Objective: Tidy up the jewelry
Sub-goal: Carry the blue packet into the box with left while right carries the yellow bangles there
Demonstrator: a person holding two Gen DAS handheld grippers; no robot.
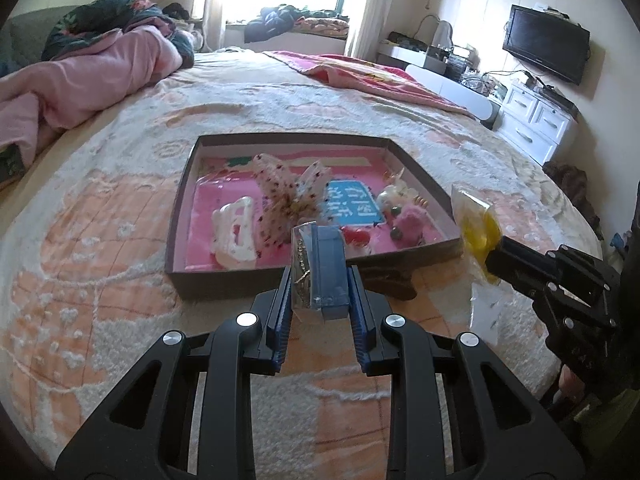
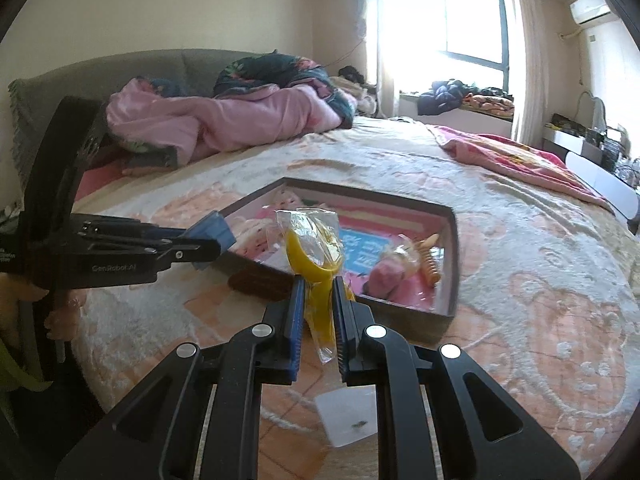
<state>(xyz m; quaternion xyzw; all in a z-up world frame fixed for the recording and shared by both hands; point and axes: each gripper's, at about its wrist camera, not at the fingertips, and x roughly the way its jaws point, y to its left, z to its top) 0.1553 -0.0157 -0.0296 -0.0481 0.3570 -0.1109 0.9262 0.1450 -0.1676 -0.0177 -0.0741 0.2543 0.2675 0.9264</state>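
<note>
Left tongs (image 1: pixel 320 280) clamp a blue card in clear plastic wrap (image 1: pixel 322 268); right tongs (image 2: pixel 318 304) pinch a yellow band in a clear bag (image 2: pixel 310 248). Both hover above the bed's near edge, just before the shallow dark box with pink lining (image 1: pixel 184 200) holding hair accessories.

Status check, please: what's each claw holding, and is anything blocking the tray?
Left claw shut on blue packet. Right claw shut on yellow bagged item. Tray ahead, unobstructed.

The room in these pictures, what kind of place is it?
Most likely a home bedroom: a large bed with a crumpled pink quilt, a wall-mounted television and a white drawer cabinet.
</note>
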